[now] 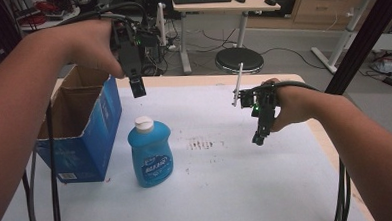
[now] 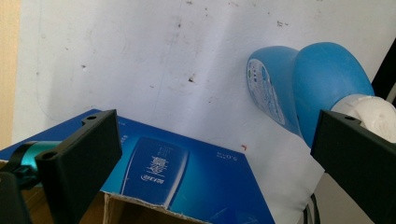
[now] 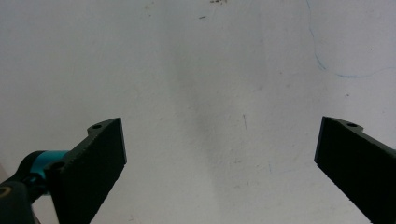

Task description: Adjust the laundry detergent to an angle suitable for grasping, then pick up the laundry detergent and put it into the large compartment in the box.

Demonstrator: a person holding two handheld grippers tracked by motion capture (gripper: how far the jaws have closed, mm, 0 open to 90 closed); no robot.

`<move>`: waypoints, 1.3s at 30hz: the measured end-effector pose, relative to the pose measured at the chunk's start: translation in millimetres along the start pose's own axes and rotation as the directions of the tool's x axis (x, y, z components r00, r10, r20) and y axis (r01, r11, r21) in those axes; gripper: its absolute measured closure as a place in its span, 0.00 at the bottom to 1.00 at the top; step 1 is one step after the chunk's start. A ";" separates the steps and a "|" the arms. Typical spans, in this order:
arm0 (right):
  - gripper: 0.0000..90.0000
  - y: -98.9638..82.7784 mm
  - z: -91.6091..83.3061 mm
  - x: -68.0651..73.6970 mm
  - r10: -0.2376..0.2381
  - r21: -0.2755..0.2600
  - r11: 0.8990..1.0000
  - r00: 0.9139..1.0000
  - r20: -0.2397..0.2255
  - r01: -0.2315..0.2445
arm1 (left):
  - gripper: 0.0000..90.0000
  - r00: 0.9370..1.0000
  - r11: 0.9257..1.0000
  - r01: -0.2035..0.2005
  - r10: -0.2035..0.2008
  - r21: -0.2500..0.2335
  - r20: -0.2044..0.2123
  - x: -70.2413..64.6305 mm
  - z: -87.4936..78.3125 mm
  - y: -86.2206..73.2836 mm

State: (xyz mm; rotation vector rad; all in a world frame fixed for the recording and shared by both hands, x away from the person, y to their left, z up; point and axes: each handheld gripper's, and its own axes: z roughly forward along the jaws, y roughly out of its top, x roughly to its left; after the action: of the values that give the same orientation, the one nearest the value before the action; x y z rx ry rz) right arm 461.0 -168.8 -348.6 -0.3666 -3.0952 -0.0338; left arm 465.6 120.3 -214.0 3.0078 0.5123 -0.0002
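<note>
Even, diffuse indoor light falls on the white table, with soft, faint shadows. The high view is slightly soft and grainy. In both gripper views the near black jaws blur at the edges; a dim grey shadow crosses the tabletop.

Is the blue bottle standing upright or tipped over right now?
Upright. The blue bottle stands on its base on the white table, white cap on top, beside the open cardboard box.
</note>
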 end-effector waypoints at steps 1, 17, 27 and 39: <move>0.01 0.0 0.0 0.0 0.000 0.000 1.000 1.000 0.000 0.000 | 0.02 1.000 1.000 0.000 0.000 0.000 0.000 0.0 0.0 0.0; 0.01 -6.5 -7.7 5.9 -0.009 -0.005 1.000 1.000 0.026 0.009 | 0.02 1.000 1.000 -0.010 0.010 0.019 -0.007 -7.2 3.3 4.7; 0.01 -6.0 -8.1 5.9 0.000 -0.003 1.000 0.999 0.032 0.000 | 0.02 1.000 1.000 -0.005 0.005 0.016 -0.009 -6.5 0.5 -1.0; 0.01 -4.7 -8.6 12.8 -0.017 0.009 1.000 0.999 0.047 0.016 | 0.02 1.000 1.000 0.000 0.000 0.002 -0.025 -16.7 -5.8 -5.8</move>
State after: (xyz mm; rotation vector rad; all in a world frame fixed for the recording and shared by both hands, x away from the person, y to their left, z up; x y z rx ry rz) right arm 447.6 -170.6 -339.8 -0.3463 -3.1439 -0.0129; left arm 447.8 120.8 -208.5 3.0134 0.5149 0.0371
